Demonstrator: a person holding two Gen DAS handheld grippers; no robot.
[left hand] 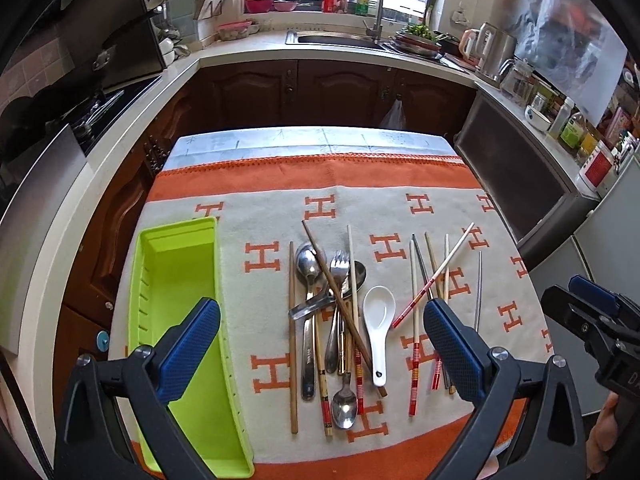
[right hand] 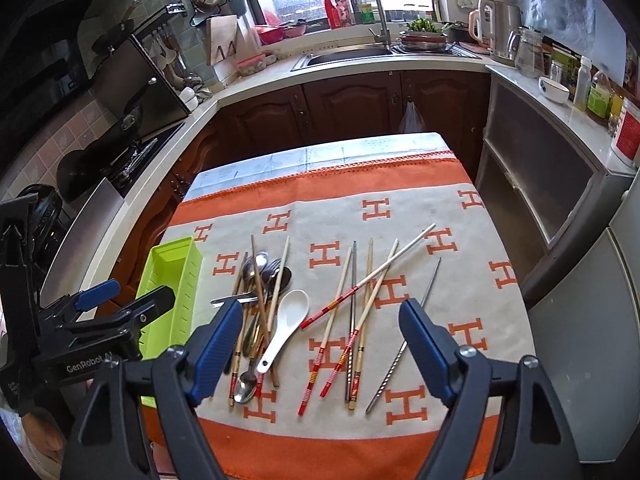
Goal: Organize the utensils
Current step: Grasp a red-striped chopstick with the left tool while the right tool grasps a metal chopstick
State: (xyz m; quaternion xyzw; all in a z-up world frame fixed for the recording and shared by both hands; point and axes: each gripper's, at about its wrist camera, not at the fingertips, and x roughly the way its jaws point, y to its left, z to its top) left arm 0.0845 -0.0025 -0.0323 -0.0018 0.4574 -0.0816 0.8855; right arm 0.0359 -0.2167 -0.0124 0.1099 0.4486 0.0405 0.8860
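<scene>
A lime green tray (left hand: 176, 264) lies empty at the table's left; it also shows in the right wrist view (right hand: 172, 280). A heap of metal spoons, a fork (left hand: 340, 264) and wooden chopsticks lies beside it. A white ceramic spoon (left hand: 378, 320) lies right of the heap, also seen from the right wrist (right hand: 284, 320). Red-patterned and steel chopsticks (left hand: 436, 272) are scattered further right (right hand: 360, 304). My left gripper (left hand: 320, 344) is open and empty above the heap. My right gripper (right hand: 320, 340) is open and empty above the scattered chopsticks.
The table wears an orange and cream cloth (left hand: 360, 184) with H marks. Kitchen counters surround it, with a sink (left hand: 340, 38) at the back, a stove (left hand: 100, 108) at the left and bottles (left hand: 572, 128) at the right.
</scene>
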